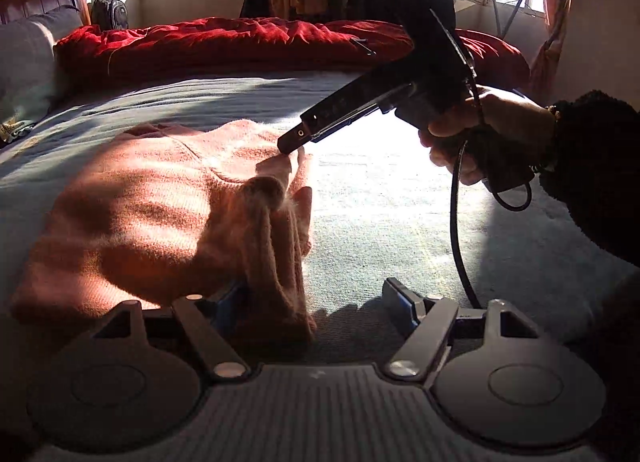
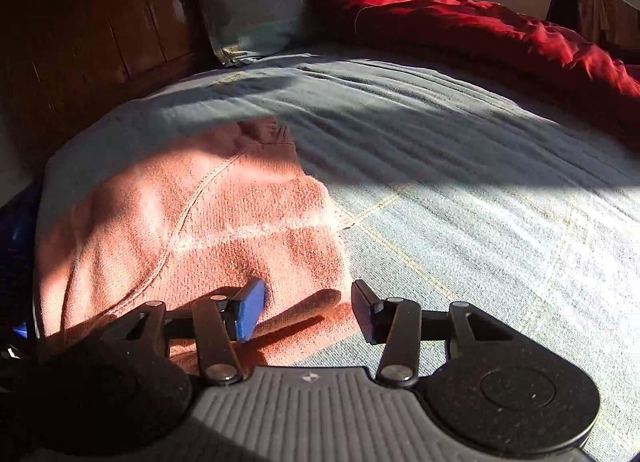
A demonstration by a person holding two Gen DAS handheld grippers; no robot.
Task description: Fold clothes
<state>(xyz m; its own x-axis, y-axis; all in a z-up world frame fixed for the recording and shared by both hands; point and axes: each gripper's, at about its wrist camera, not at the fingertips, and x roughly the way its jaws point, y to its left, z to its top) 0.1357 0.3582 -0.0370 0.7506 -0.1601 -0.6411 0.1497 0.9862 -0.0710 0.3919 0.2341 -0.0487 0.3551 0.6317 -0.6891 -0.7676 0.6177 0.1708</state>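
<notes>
Fingers of the left gripper (image 1: 316, 302) spread wide, blue pads showing; a bunched sleeve (image 1: 276, 246) of the pink sweater (image 1: 132, 214) hangs or stands between them, against the left pad, not squeezed. Right gripper (image 2: 308, 312) fingers also spread in its own view, blue pad on the left finger, hovering over the sweater's near edge with a rolled bit of knit between them, not clamped. In the left wrist view the right gripper (image 1: 292, 140) tip sits just at a raised fold of the sweater, fabric looks lifted to it; contact there hard to confirm. A hand (image 1: 476, 138) in a dark fuzzy sleeve (image 1: 592, 166) holds the black pistol-style handle, a black cable (image 1: 456, 222) looping down.

Sweater: coarse fuzzy knit, raglan seam curving across, ribbed collar, lying mostly flat on the bed (image 2: 440, 142). Bed cover is a grey-blue woven spread with fine ribs, half in hard sunlight. Beyond the sweater: crumpled shiny red duvet (image 1: 248, 42), grey pillow (image 2: 248, 6), wooden headboard (image 2: 100, 34).
</notes>
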